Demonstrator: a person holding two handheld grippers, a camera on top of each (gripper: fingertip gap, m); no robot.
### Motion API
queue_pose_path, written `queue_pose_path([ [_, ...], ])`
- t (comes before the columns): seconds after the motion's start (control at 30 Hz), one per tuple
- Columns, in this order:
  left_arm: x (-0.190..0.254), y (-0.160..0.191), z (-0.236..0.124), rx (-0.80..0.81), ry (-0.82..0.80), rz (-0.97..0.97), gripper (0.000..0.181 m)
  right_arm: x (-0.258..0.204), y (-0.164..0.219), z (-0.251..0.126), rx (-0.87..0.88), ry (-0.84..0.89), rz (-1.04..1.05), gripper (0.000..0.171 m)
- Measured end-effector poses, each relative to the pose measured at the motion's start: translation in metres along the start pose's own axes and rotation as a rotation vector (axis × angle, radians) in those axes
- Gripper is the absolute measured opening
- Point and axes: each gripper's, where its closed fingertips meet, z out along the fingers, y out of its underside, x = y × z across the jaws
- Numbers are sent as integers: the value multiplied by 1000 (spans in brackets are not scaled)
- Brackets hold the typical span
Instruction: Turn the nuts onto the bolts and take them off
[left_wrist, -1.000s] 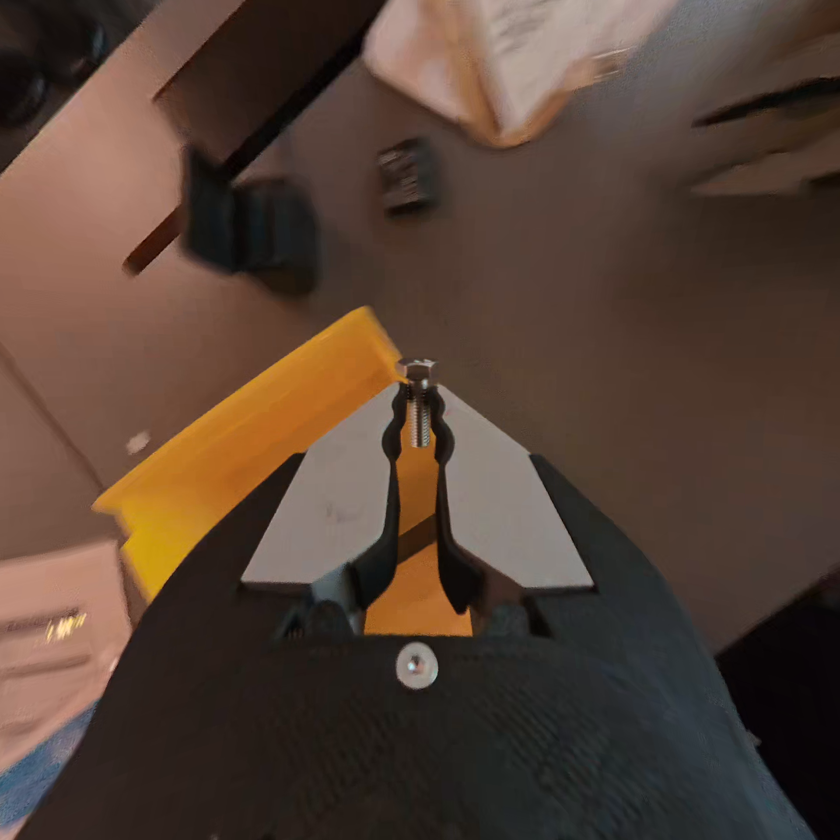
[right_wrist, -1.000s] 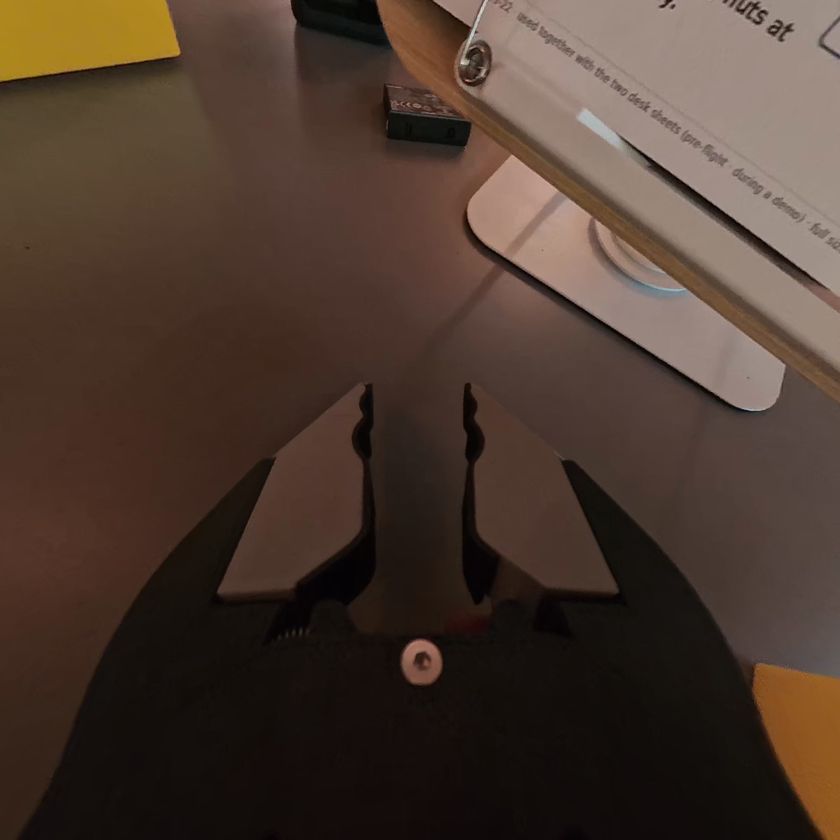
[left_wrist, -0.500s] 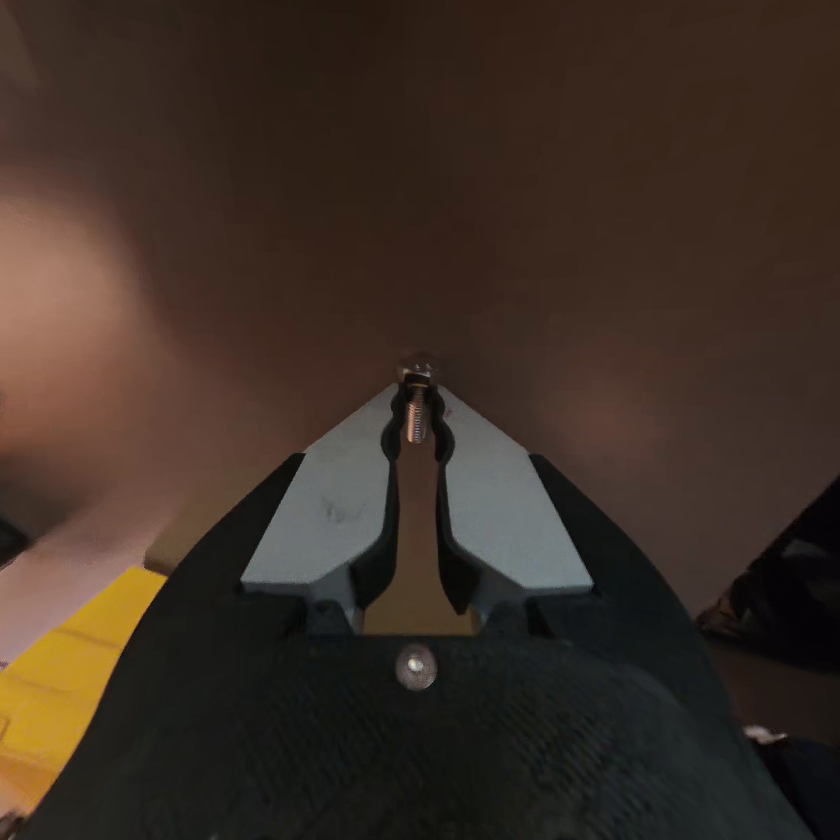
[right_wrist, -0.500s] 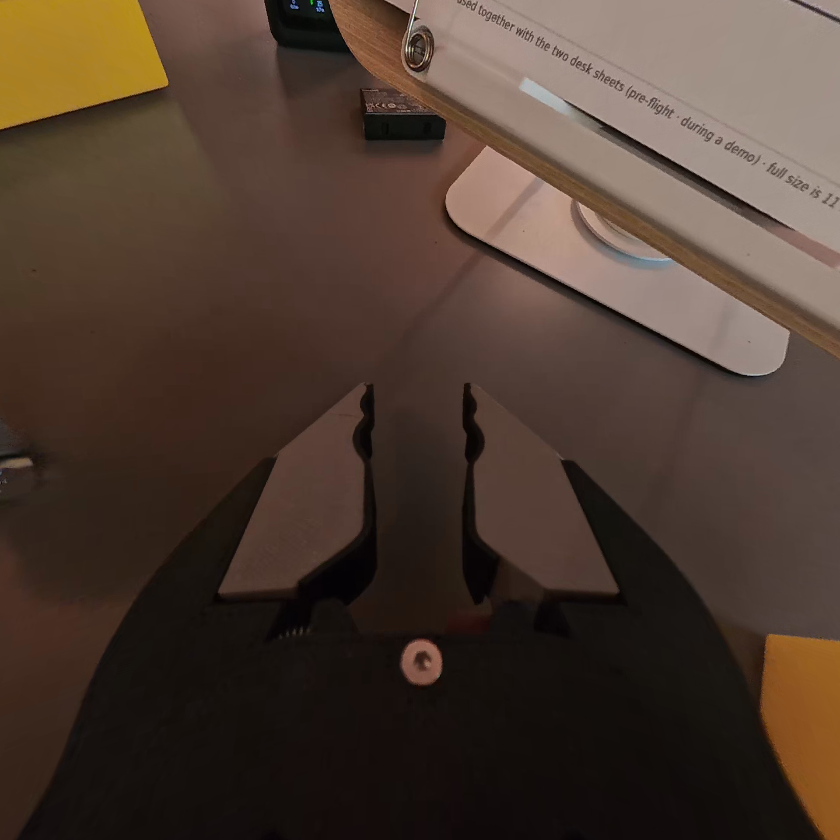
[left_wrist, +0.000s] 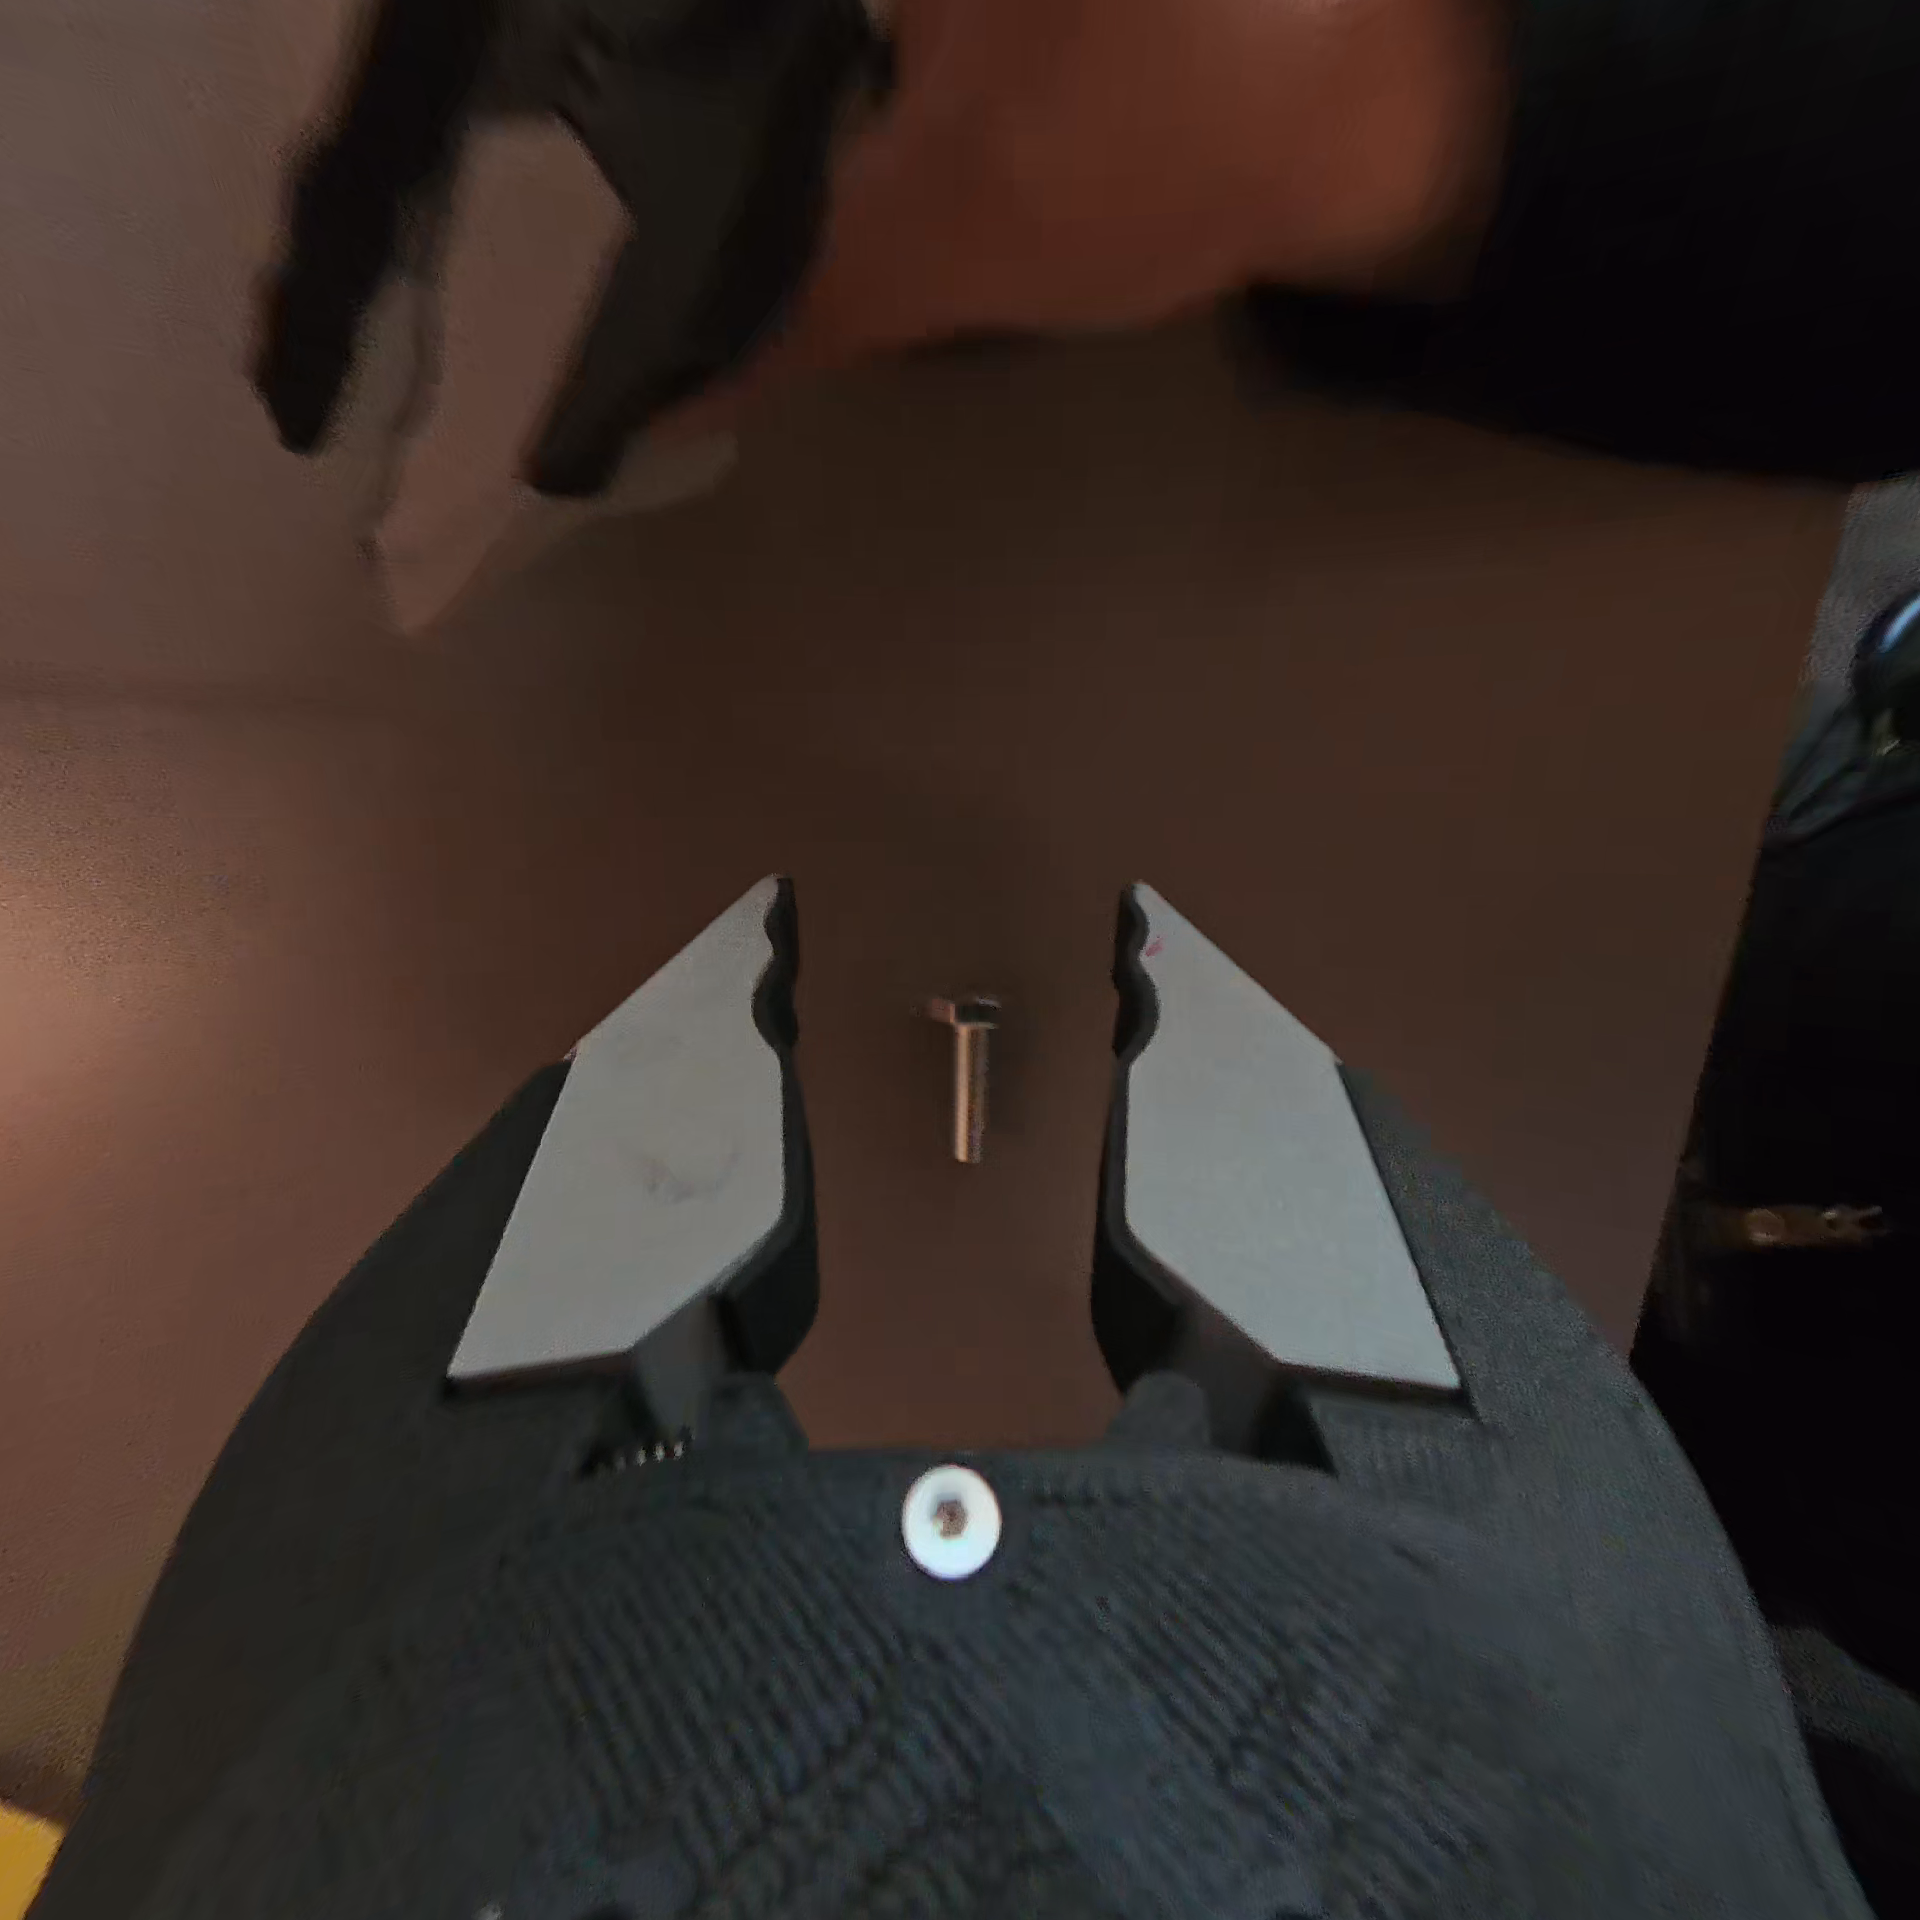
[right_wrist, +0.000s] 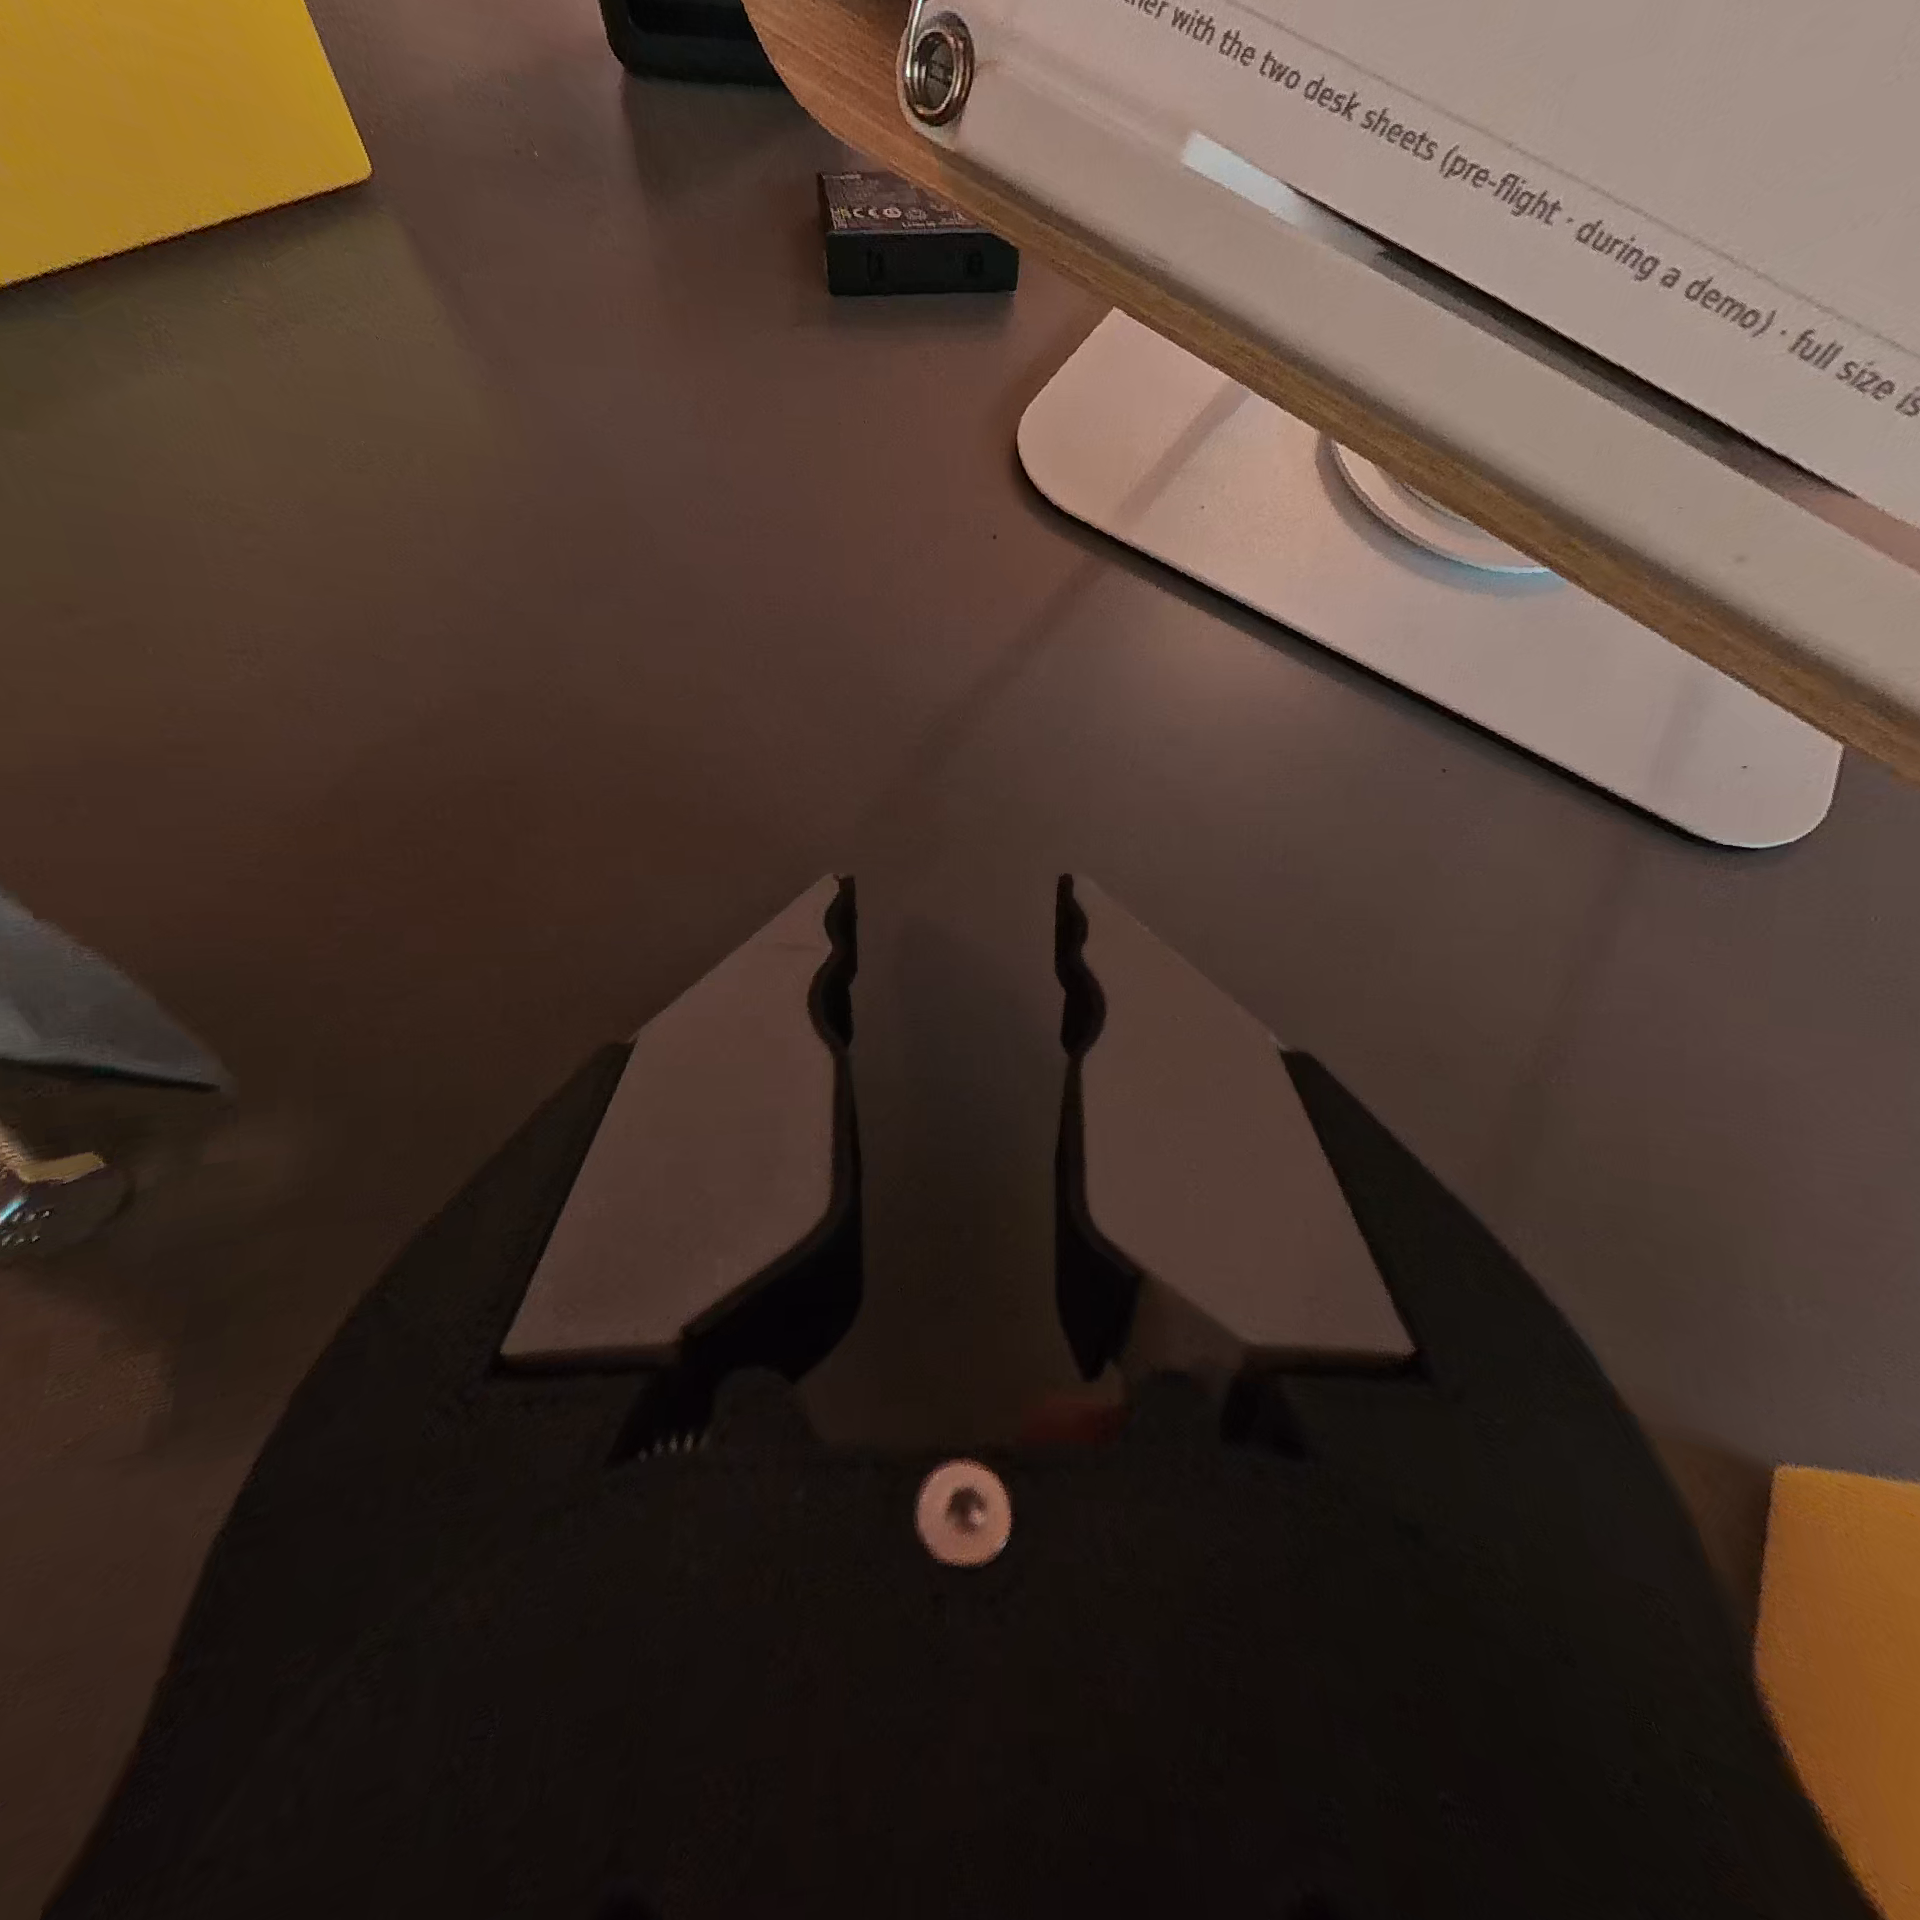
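A small silver bolt lies loose on the dark brown table, head pointing away from me. My left gripper is open, with a finger on each side of the bolt and touching neither side. My right gripper is open and empty, low over the table. It also shows blurred at the top left of the left wrist view, held by a hand. A silver bolt head and a grey finger of the left gripper show at the left edge of the right wrist view. No nut is visible.
A yellow bin sits at the far left. A black battery lies ahead. A wooden board with a printed sheet leans over a white stand base at the right. Another yellow object is at the near right. The silver bolt head is about 4 cm from my left fingertips and 15 cm from my right.
My left gripper swung away from the yellow bin, then opened and let go of the bolt it was holding. My right gripper stayed open and shifted only slightly.
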Motion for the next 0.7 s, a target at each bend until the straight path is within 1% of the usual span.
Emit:
queue_pose_path([
  [0.03,-5,-9,-7,76,10,-20,60,0,0,0,2,-1,4,35],
  [0.13,-33,-38,-28,367,-33,-76,59,0,0,0,3,-6,7,34],
  [0.17,-45,-42,-32,469,-63,-97,52,-1,0,0,-1,-8,4,33],
  [0.2,-58,-42,-34,568,-108,-128,42,-1,1,0,-5,-9,-1,33],
  [0.23,-67,-37,-32,627,-128,-173,26,-2,1,1,-8,-8,-5,33],
  [0.27,-65,-36,-28,621,-90,-218,26,-2,2,1,-8,-4,-9,33],
  [0.3,-60,-36,-23,612,-47,-214,29,-2,1,1,-8,0,-14,32],
  [0.4,-81,-20,-12,518,-175,-239,34,-4,2,1,-16,10,-40,32],
  [0.43,-83,-18,-13,510,-191,-250,34,-5,3,2,-20,12,-50,32],
  [0.63,-87,-22,-22,576,-243,-250,21,-9,8,4,-57,46,-100,33],
  [0.7,-88,-22,-22,576,-259,-243,20,-13,9,4,-61,44,-114,29],
])
